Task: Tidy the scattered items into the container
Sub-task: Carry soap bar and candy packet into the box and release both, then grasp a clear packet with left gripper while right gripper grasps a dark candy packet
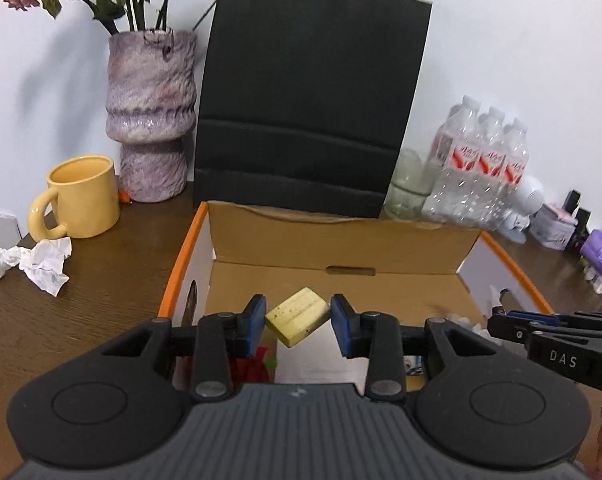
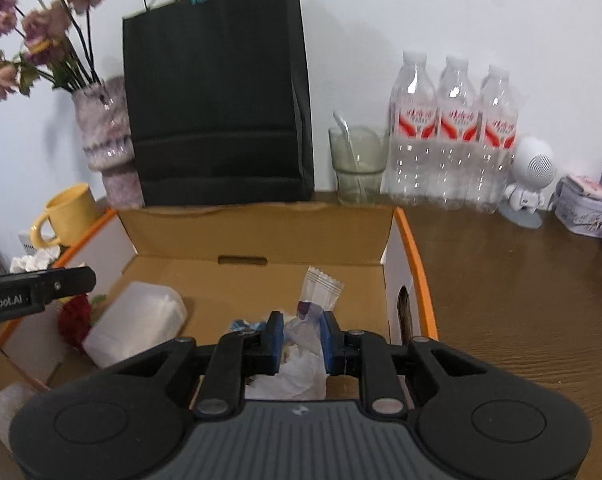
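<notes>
An open cardboard box with orange edges point(image 1: 181, 256) point(image 2: 415, 256) sits on the brown table. My left gripper point(image 1: 299, 322) is open above the box; a yellow block point(image 1: 297, 316) sits tilted between its blue pads, touching neither, apparently in mid-air. My right gripper point(image 2: 301, 340) hovers over the box's right part, its pads closed on a clear plastic wrapper point(image 2: 319, 292). Inside the box lie a translucent white container point(image 2: 137, 324), a red item point(image 2: 73, 318) and crumpled white wrapping point(image 2: 297, 380). A crumpled white tissue point(image 1: 33, 262) lies on the table left of the box.
Behind the box stand a black paper bag point(image 1: 309, 100), a purple vase with dried flowers point(image 1: 151, 116), a yellow mug point(image 1: 79, 198), a glass with a spoon point(image 2: 357, 164), three water bottles point(image 2: 453, 132), a white robot figure point(image 2: 531, 176) and small tins point(image 2: 585, 208).
</notes>
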